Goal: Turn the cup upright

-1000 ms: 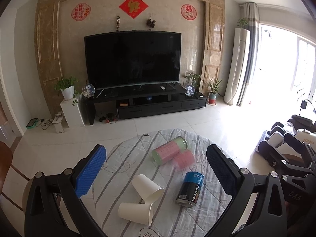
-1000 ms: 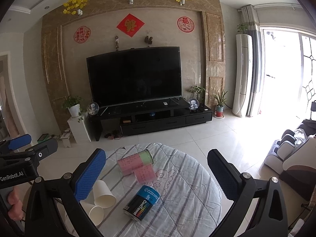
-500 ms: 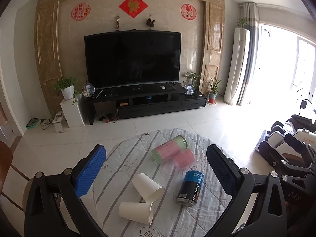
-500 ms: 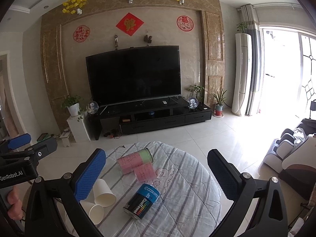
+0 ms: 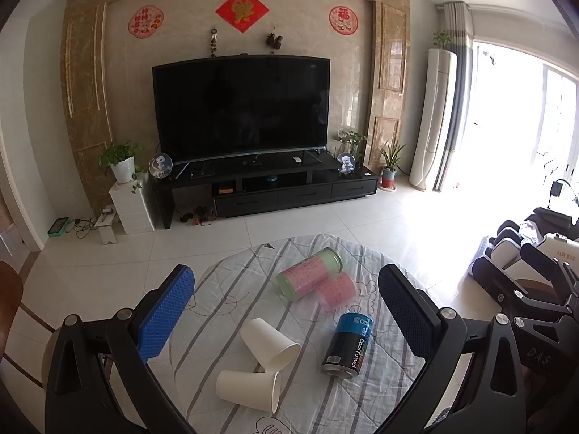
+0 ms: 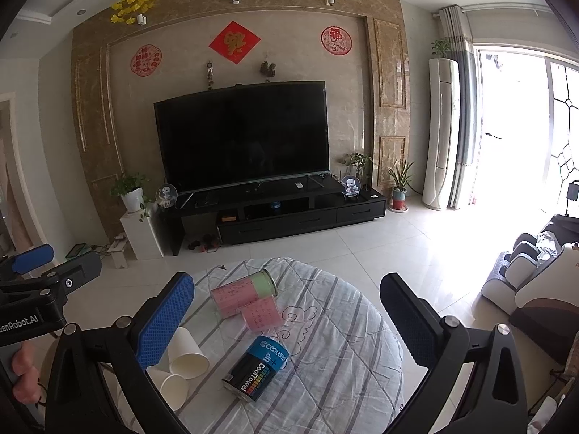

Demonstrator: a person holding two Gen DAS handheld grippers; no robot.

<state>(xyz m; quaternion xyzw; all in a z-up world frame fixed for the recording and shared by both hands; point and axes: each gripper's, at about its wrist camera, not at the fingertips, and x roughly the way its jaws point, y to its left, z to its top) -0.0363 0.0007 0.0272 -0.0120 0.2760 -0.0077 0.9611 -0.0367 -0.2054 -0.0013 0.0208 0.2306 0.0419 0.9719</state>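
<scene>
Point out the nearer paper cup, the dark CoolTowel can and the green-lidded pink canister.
Nearer paper cup (image 5: 248,390), left wrist view, its side wall.
CoolTowel can (image 5: 349,343), left wrist view, label.
Pink canister (image 5: 309,277), left wrist view, pink body.

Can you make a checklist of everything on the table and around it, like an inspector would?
Surface: round table under a striped quilted cloth.
Job's things: two white paper cups, both lying on their sides, touching.
Clutter: blue CoolTowel can on its side; pink and green canister on its side, with a pink cup against it.
Grippers: left gripper open, holding nothing, above the table; right gripper open, holding nothing.
Cables: tangle of cords on the floor by the white drawer unit.
Surroundings: big television on a black stand, potted plants, massage chair at the right, bright window.
</scene>
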